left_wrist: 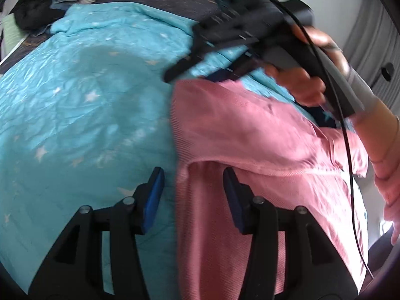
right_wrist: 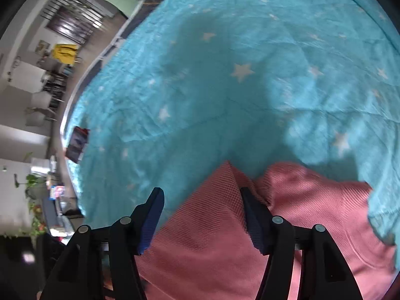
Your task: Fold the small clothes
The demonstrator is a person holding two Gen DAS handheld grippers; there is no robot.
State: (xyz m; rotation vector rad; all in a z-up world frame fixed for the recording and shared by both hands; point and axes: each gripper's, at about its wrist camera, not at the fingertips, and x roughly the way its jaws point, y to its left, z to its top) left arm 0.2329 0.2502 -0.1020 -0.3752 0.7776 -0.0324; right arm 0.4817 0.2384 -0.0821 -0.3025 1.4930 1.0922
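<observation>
Left wrist view: left claw [left_wrist: 193, 187] at bottom centre, jaws apart, nothing pinched; its left pad over the turquoise star-print blanket [left_wrist: 82, 105], its right pad over the pink garment [left_wrist: 250, 130]. The garment fills the right half of the frame, lying on the blanket, a folded edge running across just above the pads. Upper right: right claw [left_wrist: 202, 68], blurred, held in a hand [left_wrist: 307, 85], tips at the garment's far edge. Heap of dark clothes [left_wrist: 50, 2] in the upper left.

Right wrist view: right claw [right_wrist: 200, 215] open, pads not pressing; a raised fold of the pink garment [right_wrist: 212, 225] sits between them. Blanket [right_wrist: 225, 75] fills the upper frame.
</observation>
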